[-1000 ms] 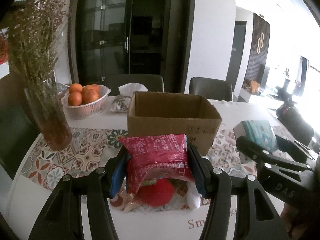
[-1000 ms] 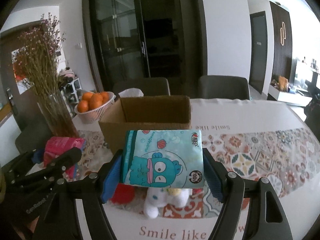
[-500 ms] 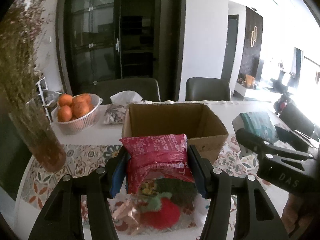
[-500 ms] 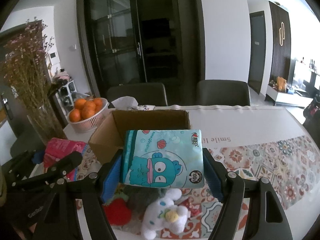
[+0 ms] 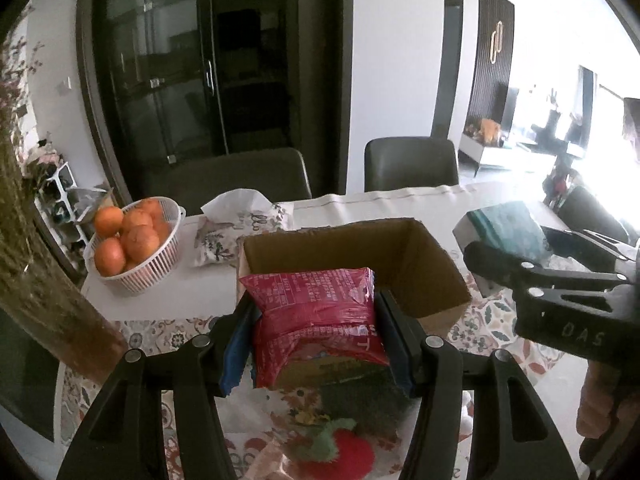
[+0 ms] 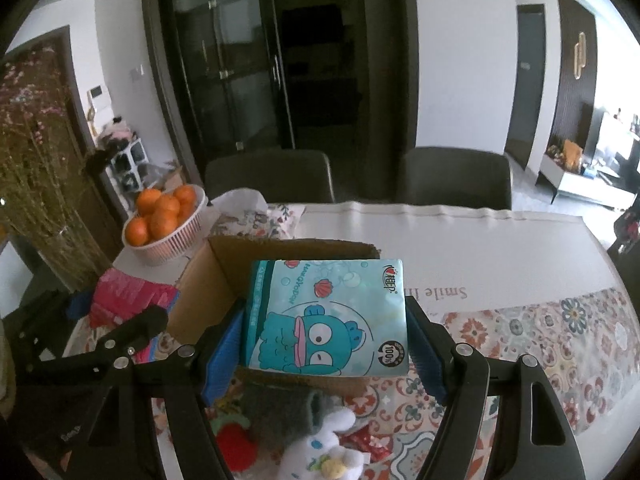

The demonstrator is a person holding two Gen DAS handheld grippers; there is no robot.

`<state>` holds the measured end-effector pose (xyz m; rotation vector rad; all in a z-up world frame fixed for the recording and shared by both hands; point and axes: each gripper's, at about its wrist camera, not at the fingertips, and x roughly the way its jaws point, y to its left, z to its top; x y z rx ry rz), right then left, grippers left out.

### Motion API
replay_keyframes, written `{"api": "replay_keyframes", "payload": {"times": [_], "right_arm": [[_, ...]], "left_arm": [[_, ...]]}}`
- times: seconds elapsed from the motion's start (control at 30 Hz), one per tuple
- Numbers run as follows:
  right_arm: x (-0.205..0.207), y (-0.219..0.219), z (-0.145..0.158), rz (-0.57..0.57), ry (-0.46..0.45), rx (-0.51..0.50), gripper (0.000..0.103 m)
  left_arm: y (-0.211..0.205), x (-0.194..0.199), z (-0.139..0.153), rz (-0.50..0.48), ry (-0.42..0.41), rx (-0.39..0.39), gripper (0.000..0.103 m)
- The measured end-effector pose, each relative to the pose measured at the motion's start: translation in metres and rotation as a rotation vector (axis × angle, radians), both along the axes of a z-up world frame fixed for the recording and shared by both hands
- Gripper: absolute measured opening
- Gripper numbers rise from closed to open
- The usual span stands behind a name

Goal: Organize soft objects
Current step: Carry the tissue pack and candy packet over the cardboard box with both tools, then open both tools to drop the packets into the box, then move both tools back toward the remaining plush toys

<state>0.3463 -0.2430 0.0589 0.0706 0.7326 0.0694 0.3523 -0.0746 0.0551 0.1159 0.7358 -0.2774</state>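
Observation:
My left gripper (image 5: 316,336) is shut on a red snack packet (image 5: 316,320), held above the near left edge of an open cardboard box (image 5: 420,264). My right gripper (image 6: 326,340) is shut on a blue cartoon tissue pack (image 6: 328,316), held over the box (image 6: 200,296). The packet also shows at the left of the right wrist view (image 6: 128,296). Below on the table lie a red strawberry plush (image 5: 352,452), a grey soft item (image 6: 280,404) and a white plush toy (image 6: 324,448).
A white basket of oranges (image 5: 132,240) and a floral tissue pouch (image 5: 236,232) stand behind the box to the left. A vase of dried flowers (image 5: 36,264) stands at the left edge. Two dark chairs (image 6: 452,176) stand behind the table, which has a patterned runner (image 6: 560,340).
Both grippers have risen and moved forward with their packs, so the box opening now shows from above. The plush toys have slid lower in both views.

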Motion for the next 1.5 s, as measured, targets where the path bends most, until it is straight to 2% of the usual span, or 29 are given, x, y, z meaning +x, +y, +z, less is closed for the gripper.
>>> {"api": "replay_keyframes", "payload": {"times": [0.27, 0.53, 0.73, 0.8, 1.07, 1.23, 1.5], "right_arm": [[0.050, -0.004, -0.014, 0.026, 0.144, 0.025, 0.075], [0.089, -0.006, -0.040, 0.026, 0.264, 0.040, 0.075], [0.110, -0.007, -0.057, 0.025, 0.329, 0.081, 0.078], [0.112, -0.005, -0.059, 0.029, 0.330, 0.083, 0.078], [0.086, 0.000, -0.044, -0.020, 0.247, -0.005, 0.078], [0.061, 0.004, -0.028, -0.020, 0.191, -0.009, 0.078], [0.022, 0.018, -0.011, 0.010, 0.132, 0.008, 0.078]], "left_arm": [[-0.004, 0.040, -0.009, -0.014, 0.102, 0.030, 0.057], [-0.007, 0.079, -0.035, -0.033, 0.206, 0.034, 0.058], [-0.008, 0.092, -0.049, -0.030, 0.231, 0.041, 0.067], [-0.008, 0.092, -0.050, -0.029, 0.232, 0.041, 0.073], [0.002, 0.070, -0.044, 0.045, 0.199, 0.089, 0.073], [0.009, 0.046, -0.032, 0.052, 0.177, 0.080, 0.073], [0.024, 0.003, -0.008, 0.071, 0.089, 0.093, 0.076]]}}
